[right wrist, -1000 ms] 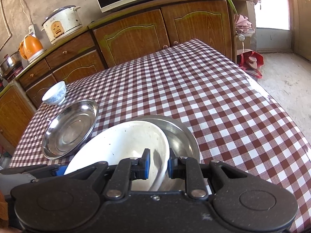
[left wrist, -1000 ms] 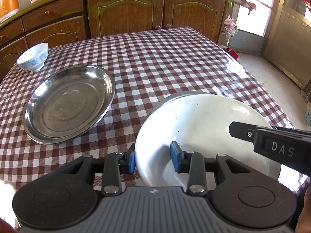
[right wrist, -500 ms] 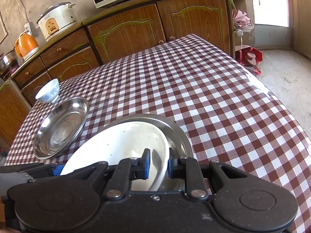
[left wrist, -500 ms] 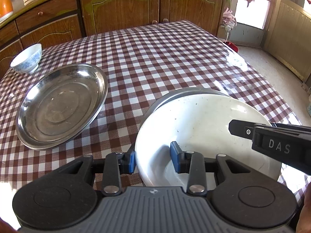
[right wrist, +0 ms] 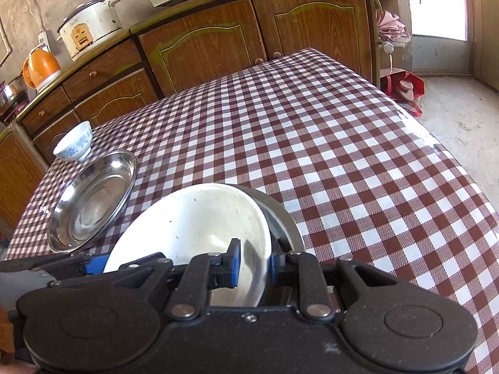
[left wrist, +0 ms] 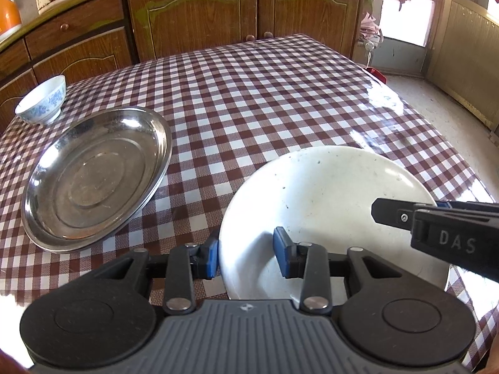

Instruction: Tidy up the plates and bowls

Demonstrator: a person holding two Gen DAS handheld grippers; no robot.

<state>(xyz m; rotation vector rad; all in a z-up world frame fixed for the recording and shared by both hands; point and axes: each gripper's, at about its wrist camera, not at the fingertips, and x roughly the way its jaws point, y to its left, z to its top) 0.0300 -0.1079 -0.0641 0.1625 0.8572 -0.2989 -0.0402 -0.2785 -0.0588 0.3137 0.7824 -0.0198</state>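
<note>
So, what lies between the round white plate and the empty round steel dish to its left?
Only bare checked tablecloth, clearest in the left wrist view.

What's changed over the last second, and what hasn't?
The right tool has just been opening its jaws, the white plate's rim between them. That plate now covers more of the steel plate beneath it. The left tool straddles the opposite rim as before; the other steel plate and bowl stayed put.

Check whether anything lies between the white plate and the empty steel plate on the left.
Nothing visible does: only bare checked tablecloth separates the white plate from the empty steel plate. The small bowl stands beyond it, off that path.
</note>
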